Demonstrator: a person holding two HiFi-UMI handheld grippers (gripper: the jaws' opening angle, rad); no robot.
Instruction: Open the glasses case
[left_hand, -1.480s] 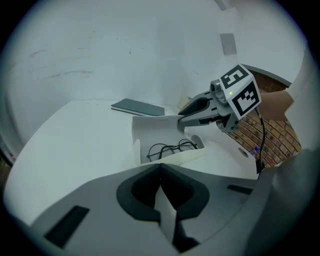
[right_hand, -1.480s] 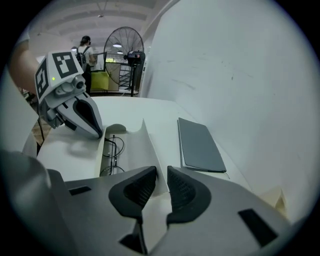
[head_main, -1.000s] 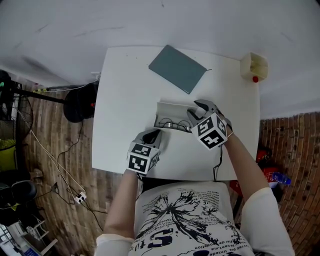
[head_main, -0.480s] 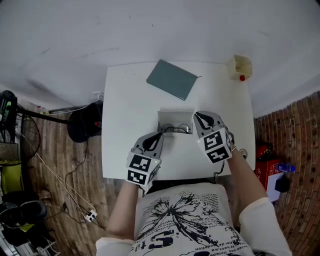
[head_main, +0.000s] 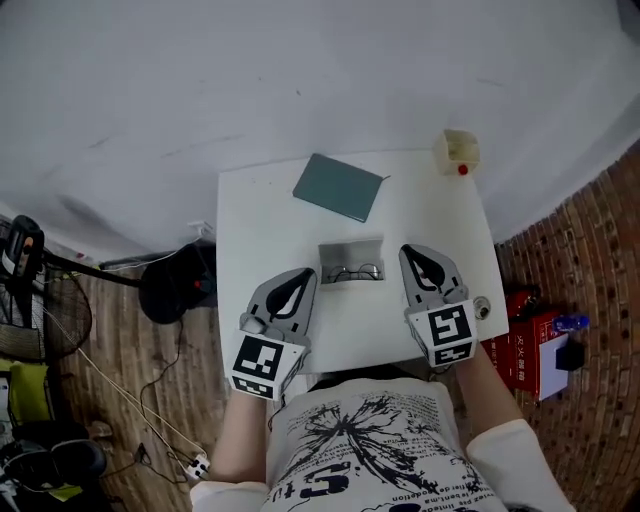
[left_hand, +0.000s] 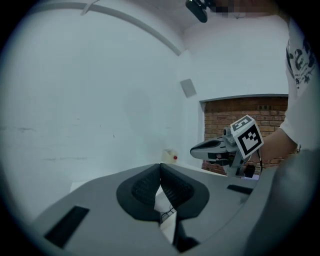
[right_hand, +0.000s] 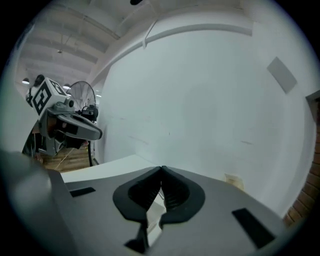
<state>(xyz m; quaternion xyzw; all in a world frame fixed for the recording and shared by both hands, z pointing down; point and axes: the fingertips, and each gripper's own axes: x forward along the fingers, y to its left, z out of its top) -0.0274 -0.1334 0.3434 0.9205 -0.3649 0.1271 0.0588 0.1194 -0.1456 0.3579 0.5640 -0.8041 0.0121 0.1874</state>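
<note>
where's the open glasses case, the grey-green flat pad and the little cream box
open grey glasses case (head_main: 350, 251): head view, on its raised lid
grey-green flat pad (head_main: 339, 187): head view, middle of its top face
small cream box (head_main: 459, 148): head view, on its top

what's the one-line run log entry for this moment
glasses case: open on table, glasses inside | left hand-held gripper: shut, empty, off case | right hand-held gripper: shut, empty, off case

The small beige box with a red dot (head_main: 458, 152) at the white table's (head_main: 260, 230) corner is appearing too small to identify. In its own view, the left gripper's (left_hand: 160, 167) closed jaws are hiding all but a sliver of the wire-rimmed glasses (left_hand: 167, 212).
</note>
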